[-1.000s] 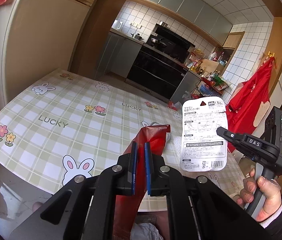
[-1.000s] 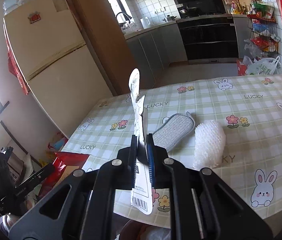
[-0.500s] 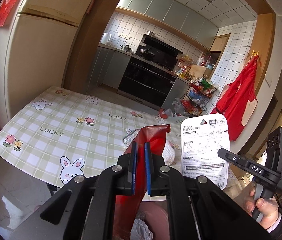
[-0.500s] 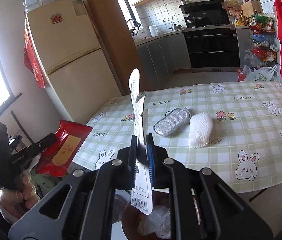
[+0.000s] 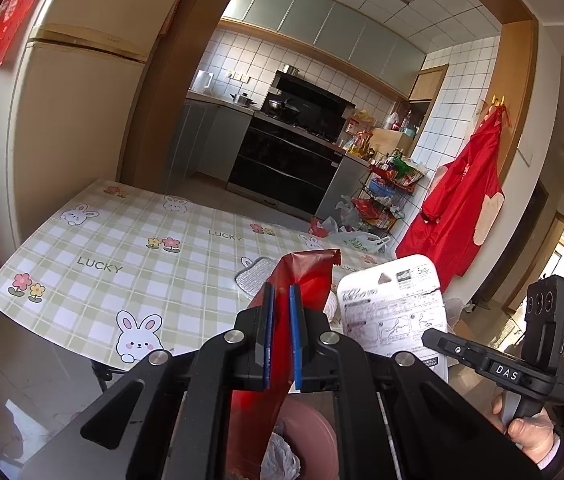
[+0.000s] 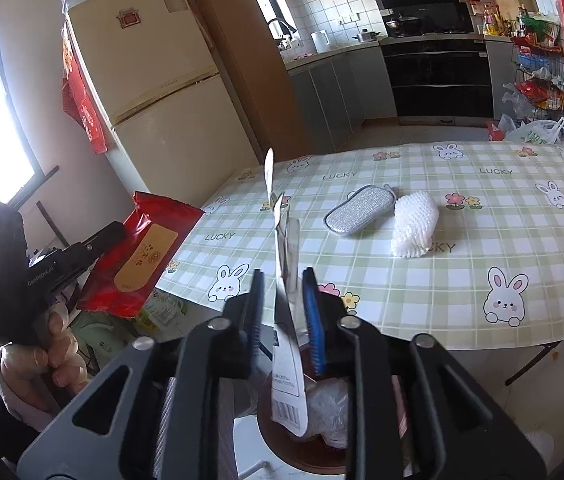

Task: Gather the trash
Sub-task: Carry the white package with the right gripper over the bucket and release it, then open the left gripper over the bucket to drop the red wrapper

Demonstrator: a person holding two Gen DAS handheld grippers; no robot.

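Poised over a pinkish bin (image 6: 305, 452) beside the counter (image 6: 421, 280), so that whatever drops goes in. Left tongs (image 5: 280, 332) clamping a red foil wrapper (image 5: 297, 276) mid-sheet, its torn top edge poking up toward 12 o'clock and its tail dangling toward the bin at 6 o'clock. Right tongs (image 6: 283, 312) spread apart, blue pads standing clear on both sides of a white cardboard backing card (image 6: 287, 360); seemingly releasing, with the card's barcoded end hanging down over a crumpled white bag already in the bin. Hard to tell whether the card is touching either pad. Lying on the checked tablecloth at 1 o'clock from the right tongs: a grey scrubbing pad (image 6: 359, 216) and, just beside it, a white foam net (image 6: 415, 226), not yet collected. Probably next: opening the left tongs over the same spot, minding that the light wrapper may flutter past the rim.
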